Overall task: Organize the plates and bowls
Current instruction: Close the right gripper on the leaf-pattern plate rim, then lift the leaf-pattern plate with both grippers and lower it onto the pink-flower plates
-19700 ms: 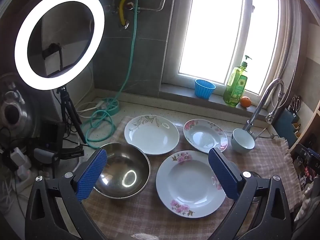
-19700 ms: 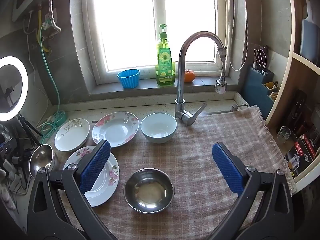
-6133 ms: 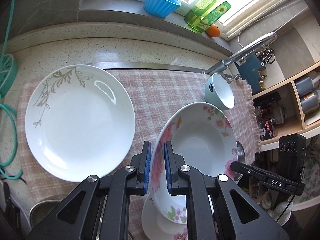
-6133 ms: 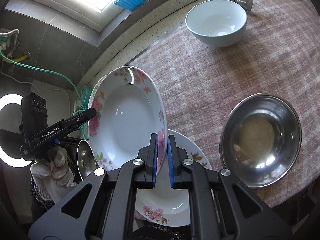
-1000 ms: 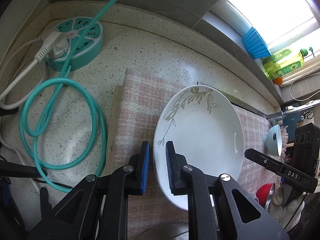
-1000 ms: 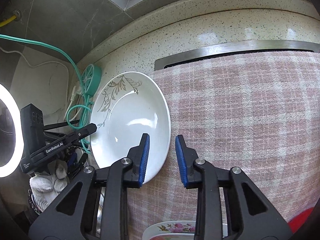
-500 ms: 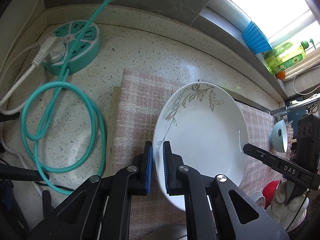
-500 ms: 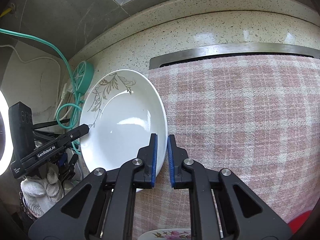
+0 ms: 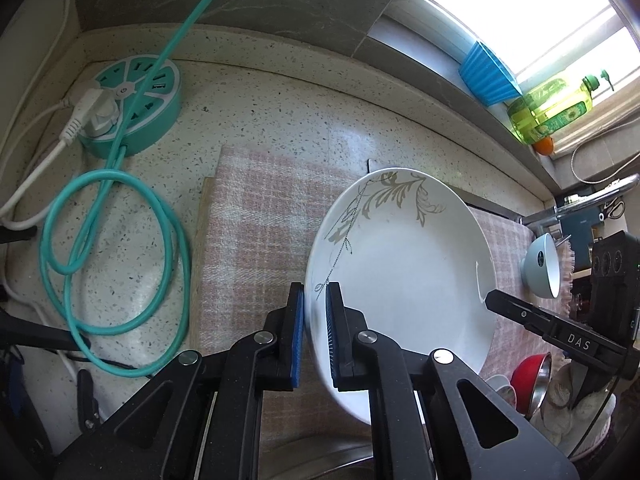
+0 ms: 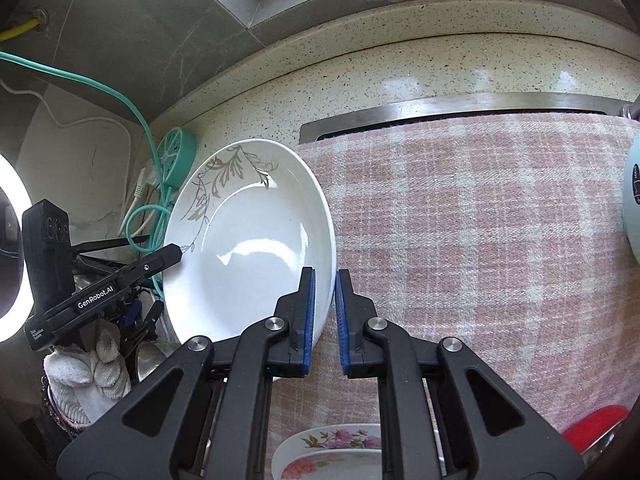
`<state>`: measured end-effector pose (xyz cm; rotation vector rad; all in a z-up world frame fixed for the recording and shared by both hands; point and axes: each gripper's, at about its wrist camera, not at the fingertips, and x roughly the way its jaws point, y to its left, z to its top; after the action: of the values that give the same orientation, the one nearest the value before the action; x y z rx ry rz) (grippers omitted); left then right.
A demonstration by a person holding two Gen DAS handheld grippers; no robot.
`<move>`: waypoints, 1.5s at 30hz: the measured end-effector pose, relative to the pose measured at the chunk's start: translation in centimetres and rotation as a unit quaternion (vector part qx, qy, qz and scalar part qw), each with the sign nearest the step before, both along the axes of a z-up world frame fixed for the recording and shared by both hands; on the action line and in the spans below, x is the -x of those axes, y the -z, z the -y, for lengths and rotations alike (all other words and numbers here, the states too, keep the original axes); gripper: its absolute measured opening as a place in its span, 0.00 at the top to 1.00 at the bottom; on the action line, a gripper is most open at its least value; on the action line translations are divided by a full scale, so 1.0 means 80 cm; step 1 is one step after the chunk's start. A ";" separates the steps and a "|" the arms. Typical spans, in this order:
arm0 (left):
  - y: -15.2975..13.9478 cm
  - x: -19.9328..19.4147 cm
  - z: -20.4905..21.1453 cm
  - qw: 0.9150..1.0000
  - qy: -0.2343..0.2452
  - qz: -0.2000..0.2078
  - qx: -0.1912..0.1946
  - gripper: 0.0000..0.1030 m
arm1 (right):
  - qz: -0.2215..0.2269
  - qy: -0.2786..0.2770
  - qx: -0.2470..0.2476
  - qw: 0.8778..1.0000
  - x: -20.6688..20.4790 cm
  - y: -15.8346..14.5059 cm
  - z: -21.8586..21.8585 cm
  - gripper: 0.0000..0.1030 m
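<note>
Left gripper [image 9: 315, 330] and right gripper [image 10: 325, 314] both clamp leaf-pattern plate [image 9: 404, 264] by opposite rims. Lift evenly, keep plate level toward floral plate [image 10: 332, 458].

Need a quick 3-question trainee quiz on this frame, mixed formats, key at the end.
1. True or false: the white leaf-patterned plate lies flat on the pink checked cloth.
2. Which tool grips the plate: A left tool only, B right tool only, C both?
3. Fill in: the round power strip with the coiled cable is coloured ____.

Key: 1 false, it is tilted, held by its rim. 2 C, on opposite edges. 3 teal.
</note>
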<state>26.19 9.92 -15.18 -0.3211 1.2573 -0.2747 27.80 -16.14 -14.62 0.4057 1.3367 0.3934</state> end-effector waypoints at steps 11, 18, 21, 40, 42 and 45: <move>-0.037 0.025 0.023 0.999 0.016 0.025 0.015 0.92 | 0.019 0.004 -0.013 1.000 0.045 -0.043 0.044 0.90; -0.059 0.055 0.049 0.998 0.028 0.044 0.019 0.92 | 0.036 0.006 -0.020 0.999 0.085 -0.067 0.075 0.90; -0.065 0.074 0.059 0.998 0.030 0.050 0.020 0.92 | 0.039 0.002 -0.018 0.999 0.102 -0.070 0.082 0.90; -0.068 0.183 0.114 0.998 0.011 0.056 0.038 0.92 | 0.033 -0.025 -0.019 0.999 0.202 -0.064 0.149 0.90; -0.067 0.192 0.117 0.998 0.007 0.057 0.039 0.92 | 0.030 -0.026 -0.022 0.999 0.212 -0.061 0.155 0.90; -0.063 0.205 0.121 0.998 0.000 0.053 0.046 0.92 | 0.031 -0.031 -0.017 0.999 0.225 -0.058 0.160 0.90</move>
<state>9.80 0.25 -10.15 -0.3798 1.1432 -0.3457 9.76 -28.91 -9.96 0.3786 1.2864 0.4784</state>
